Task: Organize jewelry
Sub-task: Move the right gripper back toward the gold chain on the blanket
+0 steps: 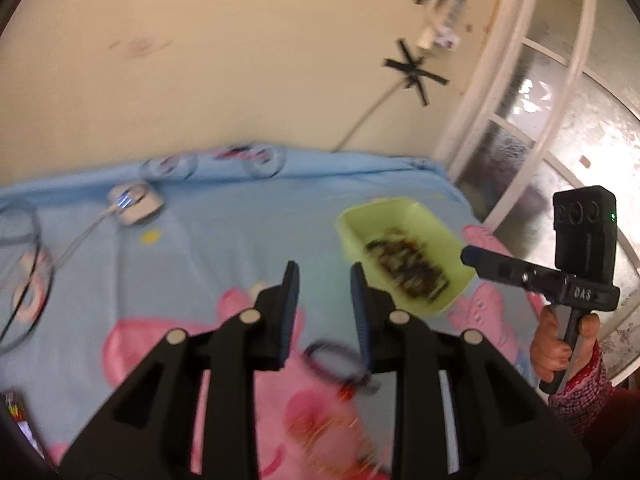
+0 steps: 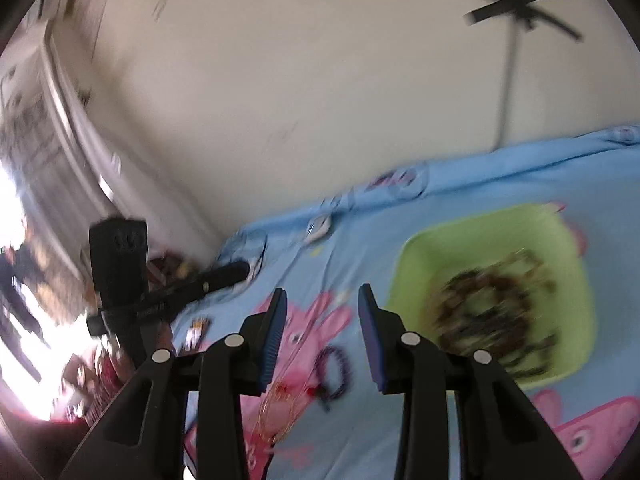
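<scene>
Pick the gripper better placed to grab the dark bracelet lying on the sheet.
Probably left. The dark bracelet lies just below the open left gripper, between its fingers. The right gripper is empty too.

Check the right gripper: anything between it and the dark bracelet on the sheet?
Nothing visible. The right gripper is open and empty, and the dark bracelet lies on bare sheet just below it, left of the green tray.

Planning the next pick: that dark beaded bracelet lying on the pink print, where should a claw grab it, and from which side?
Take the dark beaded bracelet on one arc of its loop, coming from above. It lies flat as an open ring on the blue sheet, so one finger can drop inside the ring and one outside. Use the arc away from the thin gold chain beside it, which the blur leaves hard to trace.
</scene>
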The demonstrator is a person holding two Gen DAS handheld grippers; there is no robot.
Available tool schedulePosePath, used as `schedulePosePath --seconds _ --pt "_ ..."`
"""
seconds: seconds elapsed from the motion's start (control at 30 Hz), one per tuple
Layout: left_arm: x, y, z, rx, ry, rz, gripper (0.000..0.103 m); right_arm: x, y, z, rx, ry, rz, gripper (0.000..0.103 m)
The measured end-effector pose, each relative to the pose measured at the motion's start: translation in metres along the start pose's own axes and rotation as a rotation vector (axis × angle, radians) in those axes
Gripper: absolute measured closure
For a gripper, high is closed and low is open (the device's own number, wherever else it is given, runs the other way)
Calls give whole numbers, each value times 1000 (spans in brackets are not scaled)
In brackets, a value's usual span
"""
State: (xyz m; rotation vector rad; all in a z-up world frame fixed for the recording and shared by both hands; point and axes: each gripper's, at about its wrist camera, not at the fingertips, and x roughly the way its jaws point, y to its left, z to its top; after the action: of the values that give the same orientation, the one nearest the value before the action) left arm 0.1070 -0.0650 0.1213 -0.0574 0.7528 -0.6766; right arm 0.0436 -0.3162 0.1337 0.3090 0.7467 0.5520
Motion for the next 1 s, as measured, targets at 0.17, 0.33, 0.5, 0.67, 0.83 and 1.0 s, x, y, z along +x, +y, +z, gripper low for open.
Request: schedulePosePath --seconds 0.17,0.33,0.5,0.67,0.83,1.0 --pt "-10 30 -44 -77 40 5 78 44 25 -36 -56 136 -13 91" --pt "-5 37 -79 -125 82 -57 78 72 24 -60 -70 218 -103 94" --pt "13 3 -99 -48 142 -125 78 85 20 -75 -63 283 -137 103" --pt "24 -21 -118 43 194 -108 78 97 39 -91 -103 358 -80 103" --pt "19 4 -128 -24 208 -81 79 98 51 -93 -111 348 -31 103" --pt "9 33 -120 -70 176 30 79 83 49 -75 -84 291 -4 103"
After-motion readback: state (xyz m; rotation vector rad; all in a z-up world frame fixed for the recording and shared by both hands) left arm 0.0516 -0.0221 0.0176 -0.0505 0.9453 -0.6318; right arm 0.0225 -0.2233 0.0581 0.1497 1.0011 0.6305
